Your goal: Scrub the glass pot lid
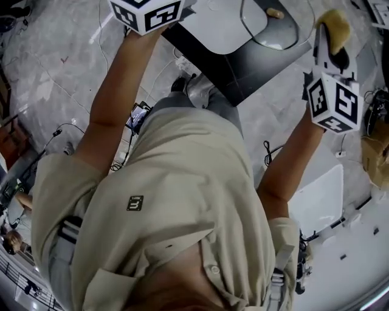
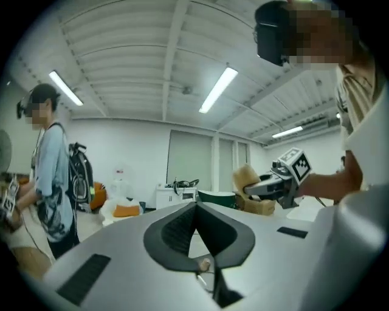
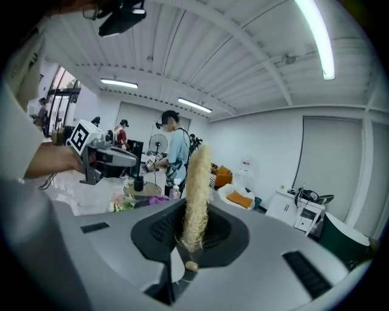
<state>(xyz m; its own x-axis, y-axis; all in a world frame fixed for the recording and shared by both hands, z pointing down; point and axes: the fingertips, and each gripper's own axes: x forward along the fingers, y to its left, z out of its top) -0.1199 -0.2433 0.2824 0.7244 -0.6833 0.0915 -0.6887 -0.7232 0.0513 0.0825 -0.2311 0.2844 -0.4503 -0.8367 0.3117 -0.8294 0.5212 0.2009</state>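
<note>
In the head view the glass pot lid (image 1: 281,31) with its tan knob (image 1: 275,12) lies on a dark table (image 1: 243,70) beside a white board (image 1: 222,24), far ahead of my torso. My right gripper (image 3: 193,228) is shut on a yellow loofah scrubber (image 3: 196,194), which stands upright between the jaws; the scrubber (image 1: 334,24) hangs to the right of the lid. My left gripper (image 2: 196,209) is shut with nothing between its jaws. Only its marker cube (image 1: 146,12) shows in the head view, left of the table. Both gripper views point up into the room.
A person with a backpack (image 2: 51,176) stands at the left of the room, and others stand further back (image 3: 176,149). A white cabinet (image 2: 173,195) is against the far wall. Cables (image 1: 270,152) and a white panel (image 1: 319,200) lie on the marble floor.
</note>
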